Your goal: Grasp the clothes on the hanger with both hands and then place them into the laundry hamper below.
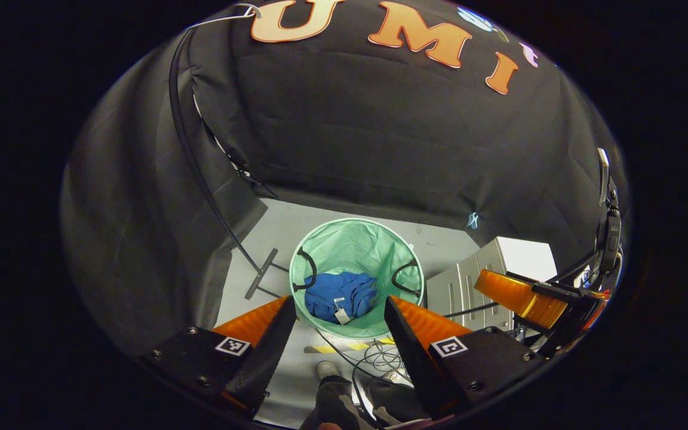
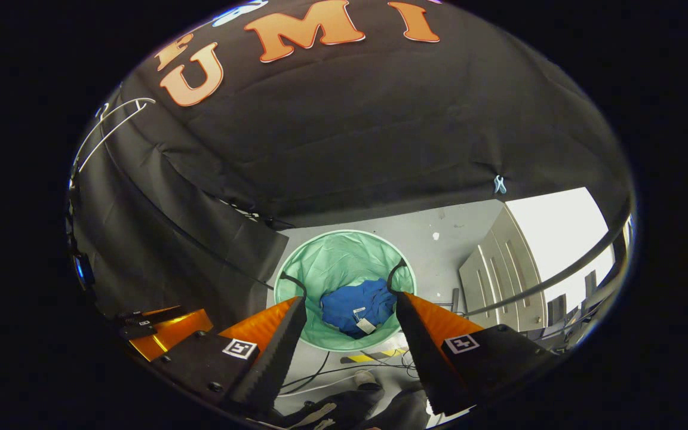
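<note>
Blue garment (image 1: 341, 296) sits crumpled at the bottom of the green laundry hamper (image 1: 356, 239), white tag up. My left gripper (image 1: 339, 310) and right gripper (image 2: 351, 313) hover above it, jaws spread, empty. Cloth looks light, limp and non-fragile; if re-gripping, I'd pinch a bunched fold, not the tag.

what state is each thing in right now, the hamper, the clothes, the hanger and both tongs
hamper: upright on the floor, top open
blue clothes: bunched in the bottom of the hamper, white tag showing
hanger: bare, up by the black wall
left tongs: open, holding nothing, above the hamper
right tongs: open, holding nothing, above the hamper
</note>
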A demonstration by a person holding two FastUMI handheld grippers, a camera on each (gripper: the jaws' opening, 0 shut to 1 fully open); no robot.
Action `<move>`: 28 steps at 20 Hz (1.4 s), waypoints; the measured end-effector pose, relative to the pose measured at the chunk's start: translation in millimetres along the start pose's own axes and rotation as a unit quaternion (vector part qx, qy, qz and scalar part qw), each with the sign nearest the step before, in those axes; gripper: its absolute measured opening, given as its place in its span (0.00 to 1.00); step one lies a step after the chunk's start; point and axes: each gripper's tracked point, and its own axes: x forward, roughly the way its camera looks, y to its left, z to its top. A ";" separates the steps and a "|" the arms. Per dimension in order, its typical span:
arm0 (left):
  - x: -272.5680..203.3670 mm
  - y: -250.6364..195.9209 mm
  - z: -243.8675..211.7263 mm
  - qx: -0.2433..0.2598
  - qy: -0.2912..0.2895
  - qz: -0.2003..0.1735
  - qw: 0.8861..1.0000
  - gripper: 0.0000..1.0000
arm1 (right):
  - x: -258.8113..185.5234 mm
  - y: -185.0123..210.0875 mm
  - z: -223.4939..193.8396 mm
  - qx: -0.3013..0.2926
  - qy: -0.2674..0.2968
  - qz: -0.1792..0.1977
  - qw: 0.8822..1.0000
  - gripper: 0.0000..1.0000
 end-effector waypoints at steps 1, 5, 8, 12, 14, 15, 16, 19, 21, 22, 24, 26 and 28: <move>-2.2 0.5 -1.4 0.013 0.000 0.002 1.000 0.95 | -6.6 -2.2 -2.3 -0.006 0.002 -0.004 1.000 0.99; -18.3 -3.4 1.5 0.035 -0.018 0.007 0.999 0.95 | -31.9 -3.2 0.5 -0.020 -0.014 -0.007 1.000 0.99; -32.9 -8.7 2.5 0.041 -0.029 0.000 0.999 0.95 | -56.2 -12.9 13.2 -0.036 -0.047 -0.021 0.998 0.99; -66.7 -31.7 33.9 0.052 -0.072 -0.021 0.996 0.95 | -90.6 -10.8 42.7 -0.025 -0.098 -0.016 0.995 0.99; -83.2 -37.5 54.5 0.062 -0.102 -0.026 0.993 0.95 | -113.3 -13.8 62.5 -0.021 -0.124 -0.015 0.992 0.99; -93.1 -41.5 65.5 0.062 -0.115 -0.030 0.991 0.95 | -125.1 -16.1 72.2 -0.024 -0.138 -0.015 0.990 0.98; -101.5 -45.9 73.2 0.060 -0.127 -0.036 0.989 0.95 | -137.6 -17.8 81.4 -0.027 -0.153 -0.016 0.988 0.98; -130.4 -54.4 98.7 0.056 -0.163 -0.047 0.984 0.95 | -167.9 -20.8 108.9 -0.032 -0.193 -0.022 0.980 0.98; -147.0 -58.0 115.1 0.057 -0.184 -0.055 0.980 0.95 | -182.4 -25.2 116.5 -0.031 -0.214 -0.025 0.976 0.99; -152.0 -55.3 118.8 0.058 -0.194 -0.057 0.978 0.95 | -190.4 -28.3 121.5 -0.033 -0.224 -0.028 0.974 0.98; -161.1 -49.4 127.3 0.059 -0.214 -0.059 0.973 0.95 | -205.1 -29.7 130.4 -0.040 -0.241 -0.034 0.969 0.98; -172.0 -47.2 134.4 0.058 -0.226 -0.061 0.971 0.95 | -217.3 -26.3 141.3 -0.041 -0.253 -0.035 0.966 0.98; -188.6 -54.0 144.4 0.054 -0.238 -0.062 0.968 0.95 | -226.7 -27.7 149.5 -0.052 -0.270 -0.044 0.961 0.98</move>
